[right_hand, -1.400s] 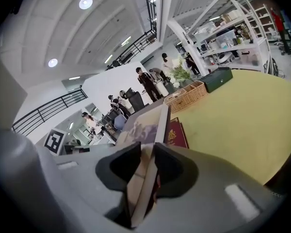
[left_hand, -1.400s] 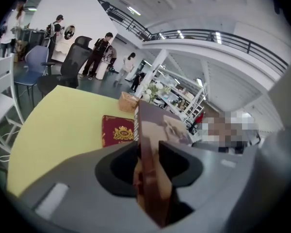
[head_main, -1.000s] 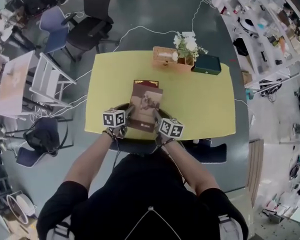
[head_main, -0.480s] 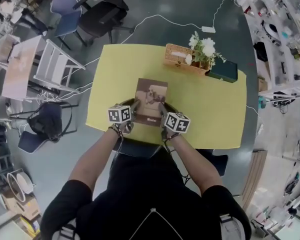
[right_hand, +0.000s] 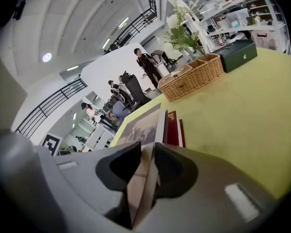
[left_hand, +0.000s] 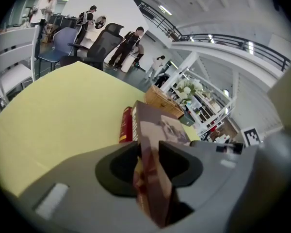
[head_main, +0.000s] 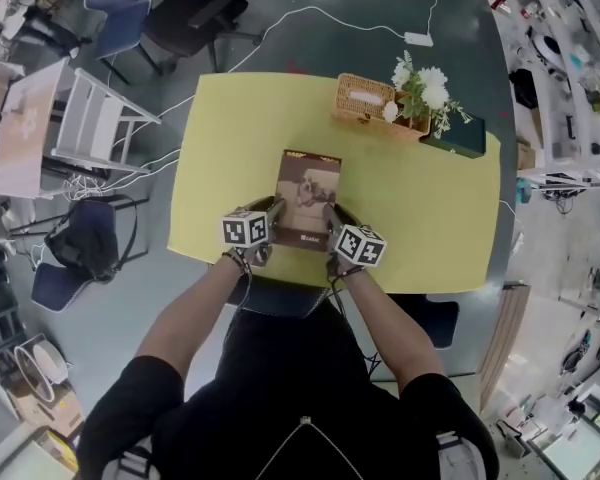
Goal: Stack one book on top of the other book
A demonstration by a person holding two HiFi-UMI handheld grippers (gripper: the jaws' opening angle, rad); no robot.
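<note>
My left gripper [head_main: 276,211] grips the brown book [head_main: 308,193] at its left edge, my right gripper [head_main: 329,216] its right edge. It covers most of the red book [left_hand: 126,125] on the yellow table [head_main: 220,138]. Beyond, well apart, stand 1 wicker basket [head_main: 363,99], flowers [head_main: 423,85] and 1 dark box [head_main: 467,138].

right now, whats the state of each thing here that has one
brown book: held by both side edges over the red book, not released
red book: lying flat on the table, mostly covered
left gripper: shut on brown book
right gripper: shut on brown book
</note>
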